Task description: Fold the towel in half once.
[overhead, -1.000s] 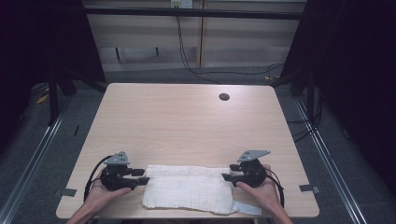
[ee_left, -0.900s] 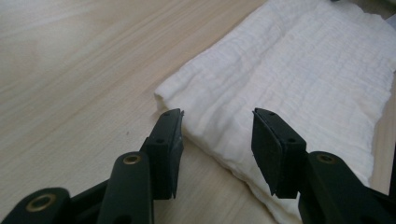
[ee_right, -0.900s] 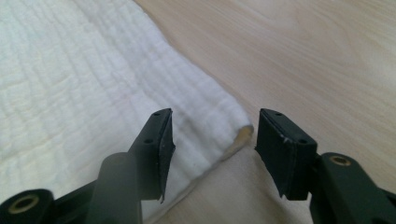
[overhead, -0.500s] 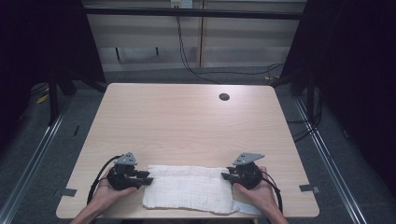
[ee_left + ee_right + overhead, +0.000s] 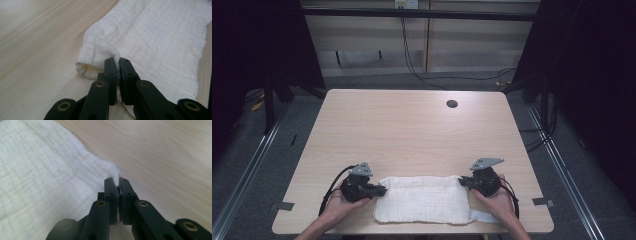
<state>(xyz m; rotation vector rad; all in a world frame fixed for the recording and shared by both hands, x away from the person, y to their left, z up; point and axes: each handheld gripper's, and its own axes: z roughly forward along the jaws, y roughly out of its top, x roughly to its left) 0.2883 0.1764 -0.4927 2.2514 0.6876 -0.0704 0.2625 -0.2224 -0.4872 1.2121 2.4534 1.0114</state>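
A folded white cloth (image 5: 422,200) lies along the front edge of the wooden table (image 5: 412,130). My left gripper (image 5: 381,190) sits at the cloth's far left corner; its jaws have just been closing and now pinch a fold of the cloth (image 5: 150,37) between the pads, seen close up at the left gripper (image 5: 118,61). My right gripper (image 5: 461,182) is at the cloth's far right corner. Its jaws have also just closed, and a tuft of the cloth (image 5: 37,175) pokes up between them at the right gripper (image 5: 117,181).
A round dark cable hole (image 5: 452,104) sits near the table's far right. A strip of the cloth sticks out at the front right corner (image 5: 484,216). Dark frame posts and floor rails flank the table; cables hang behind it.
The left gripper has slid right, up to the cloth's corner, and both pairs of jaws have closed onto the cloth. The right gripper has stayed in place.
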